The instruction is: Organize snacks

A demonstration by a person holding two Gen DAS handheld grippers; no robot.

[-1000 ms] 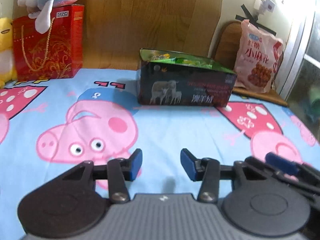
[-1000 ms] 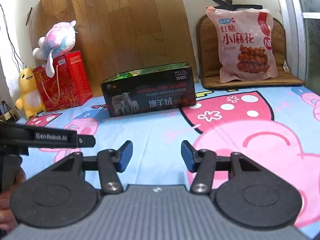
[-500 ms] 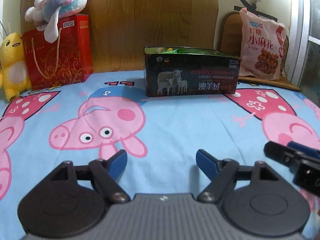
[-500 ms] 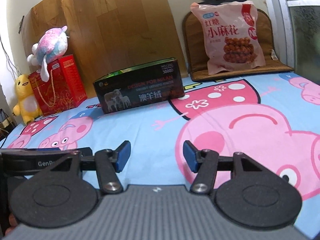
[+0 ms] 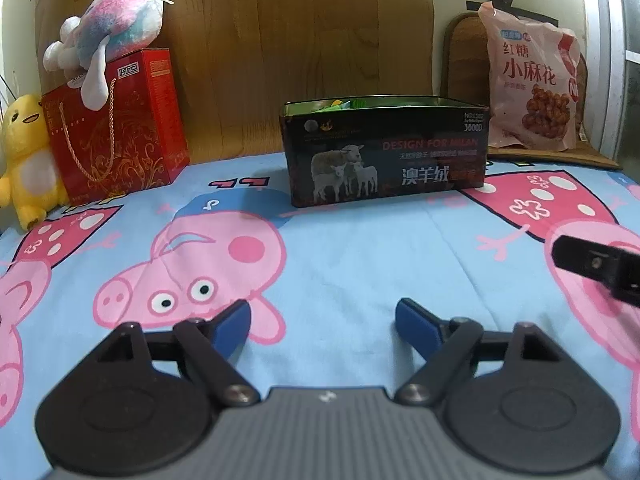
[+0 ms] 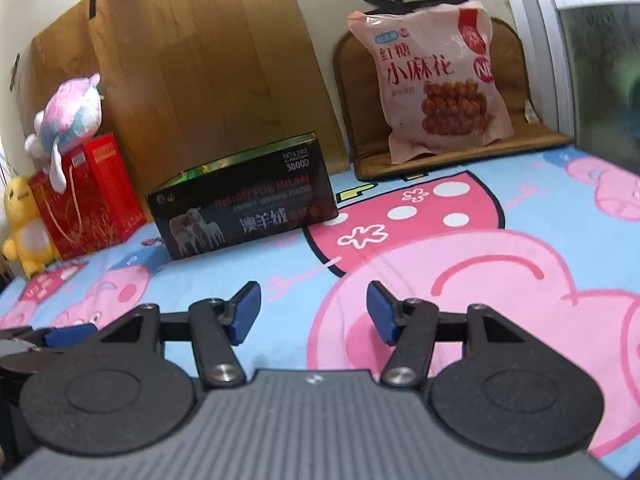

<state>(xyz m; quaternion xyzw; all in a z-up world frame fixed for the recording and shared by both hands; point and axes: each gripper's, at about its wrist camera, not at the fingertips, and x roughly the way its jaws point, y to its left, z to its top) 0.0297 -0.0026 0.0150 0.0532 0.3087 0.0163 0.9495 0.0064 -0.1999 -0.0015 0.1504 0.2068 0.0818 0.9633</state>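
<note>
Left tool: your left tool hangs low over the bed sheet, pads apart with only sheet between them. Its jaws have just been opening, and nothing is in them.
Right tool: your right tool is also spread and empty, over the pink print nearer the bed's right side; its tip shows at the right edge of the left wrist view.
Snack bag: the pink bag of twisted dough snacks stands propped on a brown cushion at the far right corner of the bed, against the wall, well apart from both tools.
Tin: the dark open-topped tin with the sheep picture sits near the far edge, about mid-bed; something green shows inside, too little to name.
Bystanders: a red gift bag with a plush toy on top and a yellow duck toy crowd the far left corner.
Risk, bag: pinch it high or by one corner and I'd expect the soft film to slip or the leaning bag to topple off the cushion.
Risk, tin: it looks smaller than the bag; forcing the bag in could shove the tin along the soft sheet.
Risk, tools: you're holding them close together, so a crossing reach may knock them.
</note>
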